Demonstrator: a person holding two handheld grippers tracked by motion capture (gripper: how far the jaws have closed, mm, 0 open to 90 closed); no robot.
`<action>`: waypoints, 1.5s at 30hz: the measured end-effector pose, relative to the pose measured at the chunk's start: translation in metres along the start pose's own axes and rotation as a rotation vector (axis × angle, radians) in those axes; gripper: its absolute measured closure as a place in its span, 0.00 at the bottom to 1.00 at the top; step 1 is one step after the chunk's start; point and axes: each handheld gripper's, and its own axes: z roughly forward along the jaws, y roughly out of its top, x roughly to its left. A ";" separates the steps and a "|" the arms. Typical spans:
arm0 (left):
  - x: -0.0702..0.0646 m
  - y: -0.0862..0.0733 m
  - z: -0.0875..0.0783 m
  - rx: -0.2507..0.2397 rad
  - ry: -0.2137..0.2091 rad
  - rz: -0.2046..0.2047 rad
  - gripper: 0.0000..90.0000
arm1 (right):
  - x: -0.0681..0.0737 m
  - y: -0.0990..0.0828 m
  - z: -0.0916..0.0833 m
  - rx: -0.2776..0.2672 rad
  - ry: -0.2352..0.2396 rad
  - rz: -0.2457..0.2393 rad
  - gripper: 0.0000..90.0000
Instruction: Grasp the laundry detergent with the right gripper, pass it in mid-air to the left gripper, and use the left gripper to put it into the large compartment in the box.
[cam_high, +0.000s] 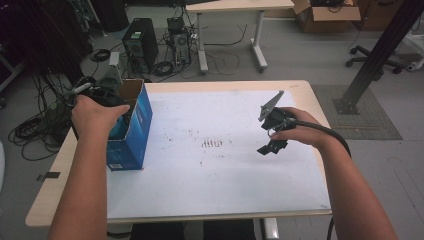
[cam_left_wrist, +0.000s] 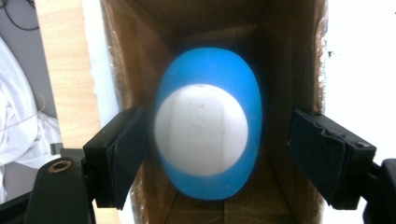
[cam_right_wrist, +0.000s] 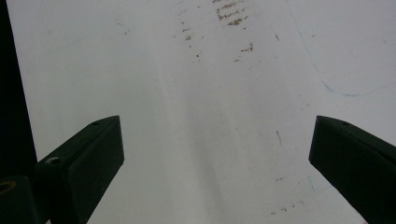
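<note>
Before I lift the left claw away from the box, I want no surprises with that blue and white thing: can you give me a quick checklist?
1. Left claw open, pads clear of the blue and white object: ok.
2. Object inside the cardboard box: ok.
3. Object settled on the box floor: cannot tell, it looks blurred.
4. Box standing upright on the table: ok.
5. Right claw open with nothing between its jaws, above the white sheet: ok.

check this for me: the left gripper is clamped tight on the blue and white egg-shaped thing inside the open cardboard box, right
Not quite. The left gripper is not clamped: in the left gripper view its jaws stand apart, with a gap on each side of the blue and white egg-shaped thing. The rest holds: it sits inside the open cardboard box.
</note>
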 end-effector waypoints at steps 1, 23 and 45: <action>0.000 0.000 -0.002 0.001 0.011 0.006 0.23 | 0.000 0.000 0.000 -0.001 -0.001 0.000 0.03; -0.009 0.000 -0.023 -0.033 0.014 0.034 0.13 | 0.003 0.001 -0.003 0.003 -0.008 -0.001 0.03; -0.037 -0.003 -0.051 -0.049 -0.108 0.206 0.04 | 0.011 0.001 -0.015 -0.009 -0.021 -0.014 0.03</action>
